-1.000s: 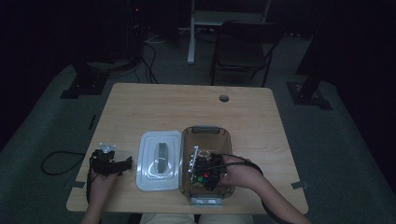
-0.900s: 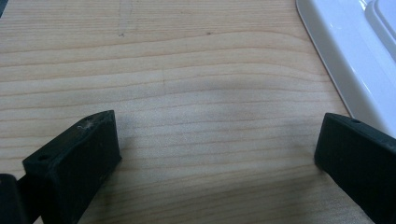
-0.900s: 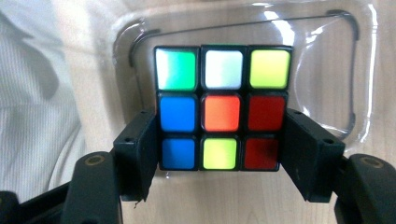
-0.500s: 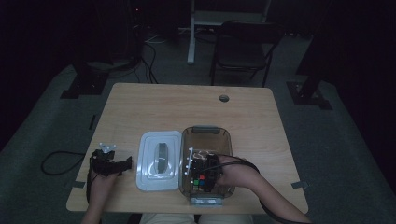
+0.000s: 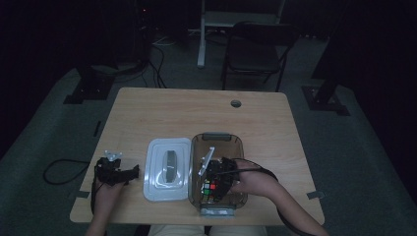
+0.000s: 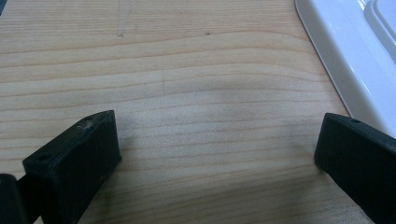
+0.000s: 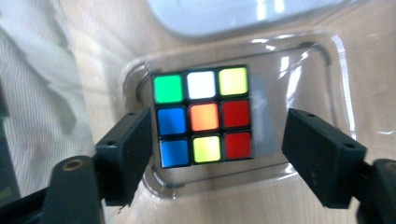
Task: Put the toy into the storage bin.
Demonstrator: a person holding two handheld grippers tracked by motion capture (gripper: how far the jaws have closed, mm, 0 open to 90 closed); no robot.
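So the room's pretty dark and there's a person at a light wooden table (image 5: 162, 113) with a gripper in each hand; the right gripper (image 5: 216, 178) is reaching down into a clear plastic container (image 5: 236, 145) that sits near the front edge, a bit right of the middle; inside that container, at the end closest to the person, lies a scrambled puzzle cube (image 7: 202, 115) resting flat on the bottom; from the right gripper view the top face reads green, white, yellow across one row, then blue, orange, red, then blue, yellow, red; the jaws on that gripper are spread apart with one on each side of the cube, the left-hand one in that view right up against the cube's edge or very nearly, can't tell if it's actually touching, and the other one clearly off it with a gap, so nothing's clamped; right beside the container on its left lies the white lid (image 5: 168, 168), flat on the table, with a raised grey handle in its middle; over on the left the left gripper (image 5: 125, 173) sits low on the table near the front corner, pointing toward the lid; its own view shows the jaws wide apart with bare wood grain between them and the lid's white rim (image 6: 345, 60) just past one jaw; a black cable (image 5: 61, 169) loops off the table's left side down onto the floor; further back there's a dark folding chair (image 5: 255, 49) behind the table and a small round hole (image 5: 236, 103) near the table's far edge
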